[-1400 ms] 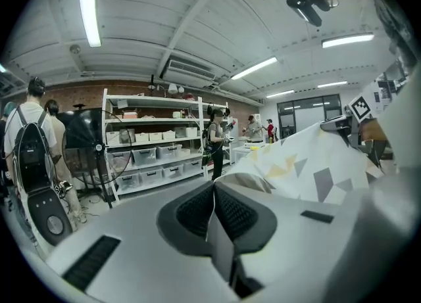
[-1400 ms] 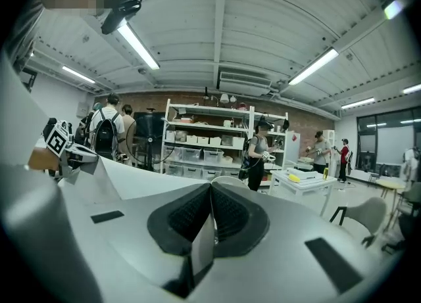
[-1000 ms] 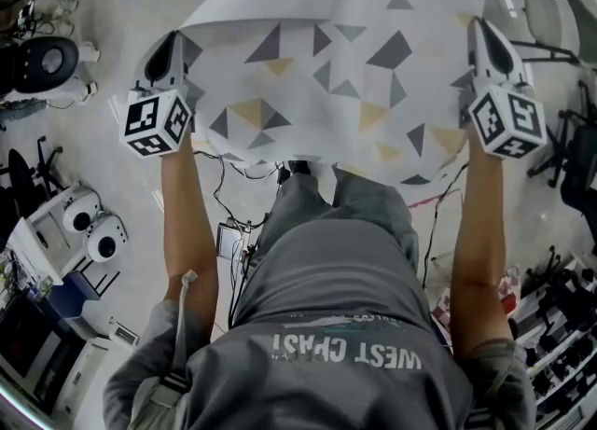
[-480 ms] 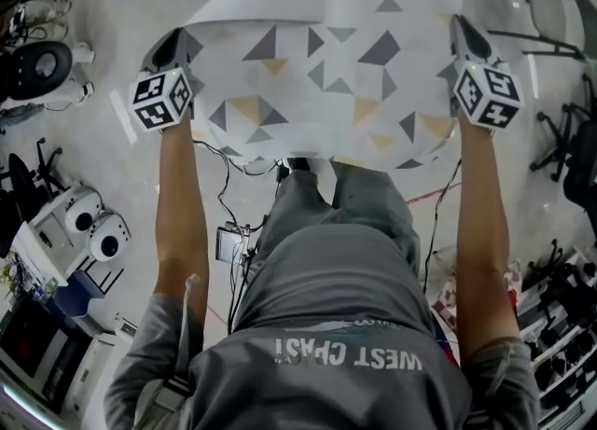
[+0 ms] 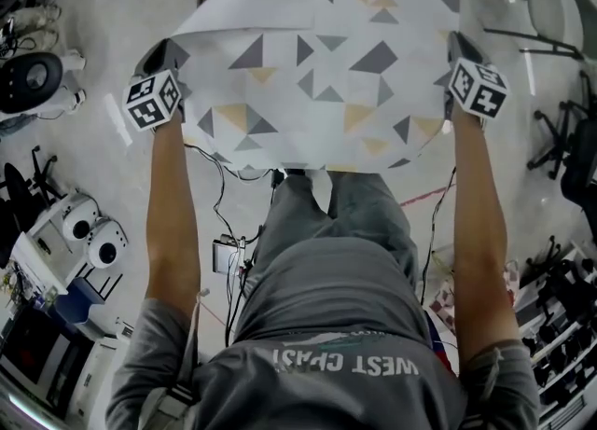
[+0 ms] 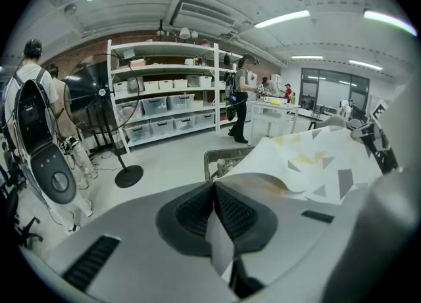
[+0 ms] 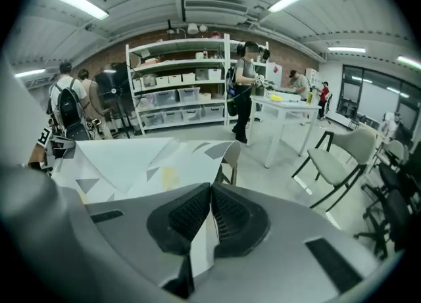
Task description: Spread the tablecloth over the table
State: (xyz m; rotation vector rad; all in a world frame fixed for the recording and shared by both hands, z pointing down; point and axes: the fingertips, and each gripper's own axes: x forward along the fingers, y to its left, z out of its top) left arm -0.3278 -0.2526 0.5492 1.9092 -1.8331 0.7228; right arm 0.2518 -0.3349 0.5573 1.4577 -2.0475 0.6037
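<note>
Left claw [image 5: 171, 57]: closed, with its dark ribbed pads [image 6: 197, 211] clamped on the left near corner of the tablecloth [image 5: 322, 55]; a strip of the sheet stands pinched in the pad seam in the left gripper view. From this claw the cloth runs toward 3 o'clock along the held edge and toward 12 o'clock away from the person. The held edge is the governing axis. It lies 9 to 3 o'clock between the two claws, bowing toward 6 o'clock at mid-span, above the person's legs and the pale floor [image 5: 112, 186]. The sheet is thin and smooth, white with grey and mustard triangles and a plain underside. At 11 o'clock the far corner is turned over and shows that underside. The curl holds its shape, so the material is probably a coated, fairly stiff fabric. The counter cannot be identified; the cloth hides what lies beneath. Right claw [image 5: 457, 46]: closed, ribbed pads [image 7: 230, 215] gripping the right near corner. The claws sit about level, neither nearer, so the coming move should stay symmetrical to keep the edge square.
</note>
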